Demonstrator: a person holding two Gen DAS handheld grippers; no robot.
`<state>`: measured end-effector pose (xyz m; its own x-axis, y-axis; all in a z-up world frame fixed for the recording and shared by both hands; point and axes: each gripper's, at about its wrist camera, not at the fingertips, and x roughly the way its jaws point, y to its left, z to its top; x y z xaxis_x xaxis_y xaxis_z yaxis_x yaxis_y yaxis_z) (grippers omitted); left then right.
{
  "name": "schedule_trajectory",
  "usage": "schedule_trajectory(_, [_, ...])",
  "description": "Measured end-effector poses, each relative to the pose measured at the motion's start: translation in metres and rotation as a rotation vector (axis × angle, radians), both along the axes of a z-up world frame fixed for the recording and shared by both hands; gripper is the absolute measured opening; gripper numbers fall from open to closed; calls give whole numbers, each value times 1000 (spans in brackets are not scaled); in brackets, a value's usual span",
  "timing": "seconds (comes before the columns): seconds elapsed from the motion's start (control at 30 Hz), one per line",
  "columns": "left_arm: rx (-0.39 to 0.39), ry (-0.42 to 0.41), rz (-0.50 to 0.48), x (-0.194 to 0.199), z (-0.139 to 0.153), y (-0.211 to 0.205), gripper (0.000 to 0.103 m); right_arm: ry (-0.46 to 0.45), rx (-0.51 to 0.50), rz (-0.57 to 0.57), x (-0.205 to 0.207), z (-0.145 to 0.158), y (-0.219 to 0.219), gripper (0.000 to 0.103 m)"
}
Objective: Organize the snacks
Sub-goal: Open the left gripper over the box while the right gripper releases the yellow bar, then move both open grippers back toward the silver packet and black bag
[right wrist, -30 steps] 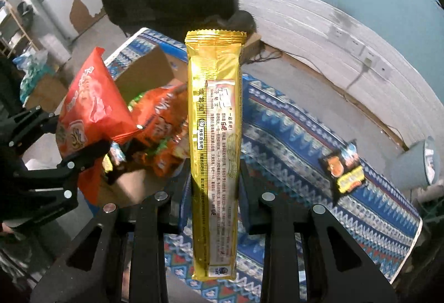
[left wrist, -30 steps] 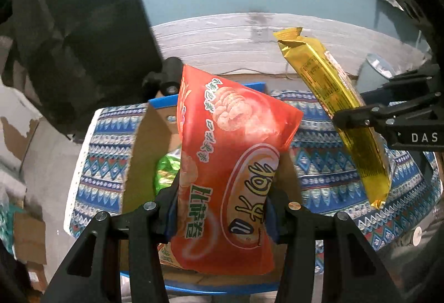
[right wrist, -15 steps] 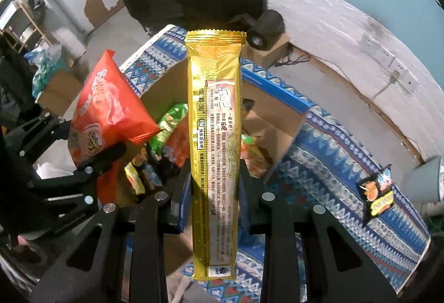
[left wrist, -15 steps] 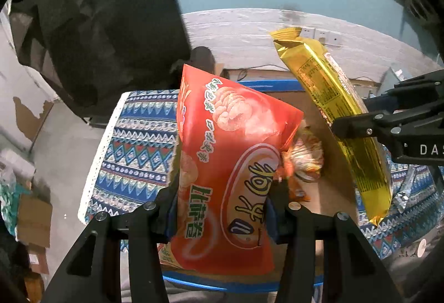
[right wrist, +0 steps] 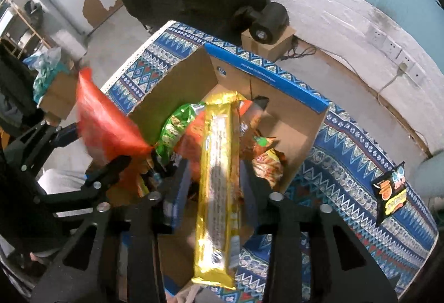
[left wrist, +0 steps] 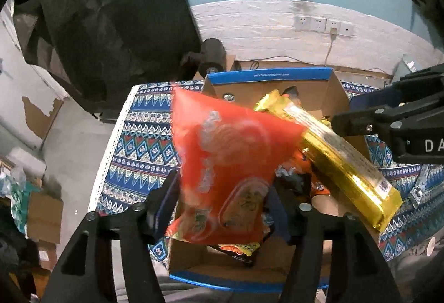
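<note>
Both tools over our open box (right wrist: 280, 86): left tool (left wrist: 222, 197) and right tool (right wrist: 216, 183) have just been opening, red bag (left wrist: 222, 164) and gold packet (right wrist: 219, 178), long axis toward the far wall, loose between their jaws, dropping in.

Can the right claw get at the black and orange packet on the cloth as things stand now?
Probably yes. The black and orange packet lies alone on the patterned cloth, outside the cardboard box, with nothing over it. The right claw has just been opening, letting go of the gold packet.
</note>
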<state>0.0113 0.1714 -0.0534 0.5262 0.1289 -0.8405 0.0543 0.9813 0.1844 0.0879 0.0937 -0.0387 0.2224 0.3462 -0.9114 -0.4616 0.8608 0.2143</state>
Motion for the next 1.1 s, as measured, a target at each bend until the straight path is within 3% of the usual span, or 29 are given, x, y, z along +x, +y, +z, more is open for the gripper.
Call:
schedule_trajectory(0.17, [13, -22, -17, -4, 7, -10, 79, -2, -5, -19, -3, 1, -11, 55])
schedule_trajectory(0.63, [-107, -43, -55, -5, 29, -41, 79, -8, -59, -123, -21, -3, -89, 58])
schedule_trajectory(0.77, [-115, -34, -84, -5, 28, -60, 80, -7, -75, -162, -30, -5, -118, 64])
schedule_trajectory(1.1, [-119, 6, -181, -3, 21, -121, 80, 13, -93, -278, -54, -14, -192, 64])
